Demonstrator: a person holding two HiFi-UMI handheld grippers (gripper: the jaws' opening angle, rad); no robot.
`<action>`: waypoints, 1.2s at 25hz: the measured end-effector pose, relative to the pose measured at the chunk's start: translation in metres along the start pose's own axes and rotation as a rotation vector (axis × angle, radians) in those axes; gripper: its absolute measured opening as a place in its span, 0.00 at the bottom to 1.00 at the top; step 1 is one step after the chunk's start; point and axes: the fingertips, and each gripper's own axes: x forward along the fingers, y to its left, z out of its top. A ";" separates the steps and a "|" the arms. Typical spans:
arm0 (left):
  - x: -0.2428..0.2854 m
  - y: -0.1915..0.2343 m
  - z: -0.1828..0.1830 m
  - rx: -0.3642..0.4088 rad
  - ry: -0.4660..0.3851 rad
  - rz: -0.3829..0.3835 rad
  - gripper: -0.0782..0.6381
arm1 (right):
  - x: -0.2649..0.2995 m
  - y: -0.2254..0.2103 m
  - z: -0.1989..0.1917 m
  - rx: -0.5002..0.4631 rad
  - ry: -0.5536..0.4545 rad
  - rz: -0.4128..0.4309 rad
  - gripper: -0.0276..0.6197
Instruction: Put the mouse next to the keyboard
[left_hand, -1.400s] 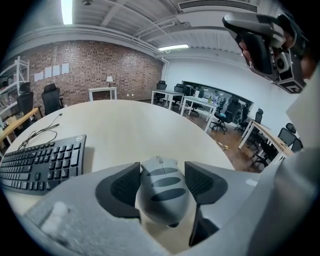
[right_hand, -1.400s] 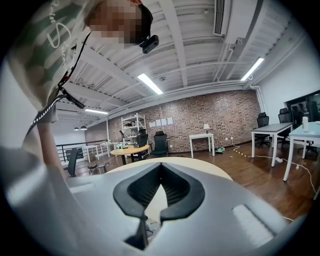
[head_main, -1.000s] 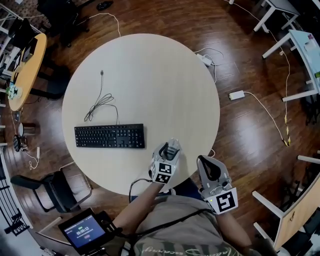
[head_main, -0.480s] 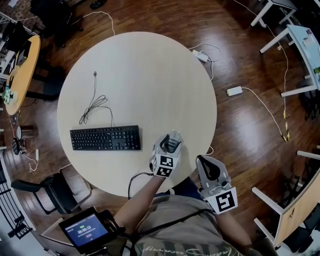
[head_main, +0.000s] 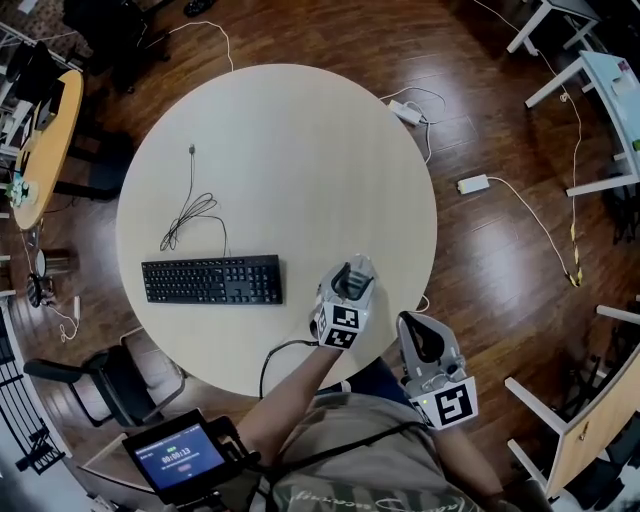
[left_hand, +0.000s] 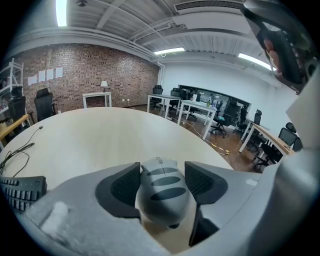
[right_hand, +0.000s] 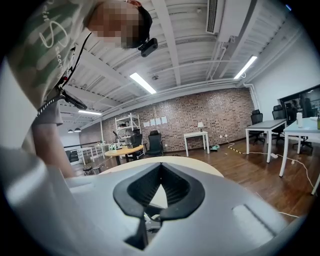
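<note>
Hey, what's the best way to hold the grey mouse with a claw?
Probably by its long flanks, coming from its tail end; the body is narrowest across and rounded on top. The left claw holds the mouse this way, nose pointing away.

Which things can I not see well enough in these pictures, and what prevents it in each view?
1. The mouse: in the head view the left gripper covers it, so whether it rests on the table is unclear.
2. The keyboard: the left gripper view's left edge cuts it off; only a corner shows.
3. The key labels: too small in the head view.
4. The text on the screen: too small in the head view.
</note>
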 end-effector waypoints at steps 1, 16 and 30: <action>0.001 0.000 0.002 0.006 0.002 -0.001 0.51 | 0.001 -0.001 0.001 0.000 -0.002 0.001 0.05; 0.018 -0.001 0.015 0.004 -0.023 -0.004 0.51 | 0.002 -0.009 -0.009 0.014 0.009 -0.015 0.05; 0.029 -0.008 0.024 -0.002 -0.030 -0.008 0.51 | -0.003 -0.017 -0.009 0.019 0.022 -0.040 0.05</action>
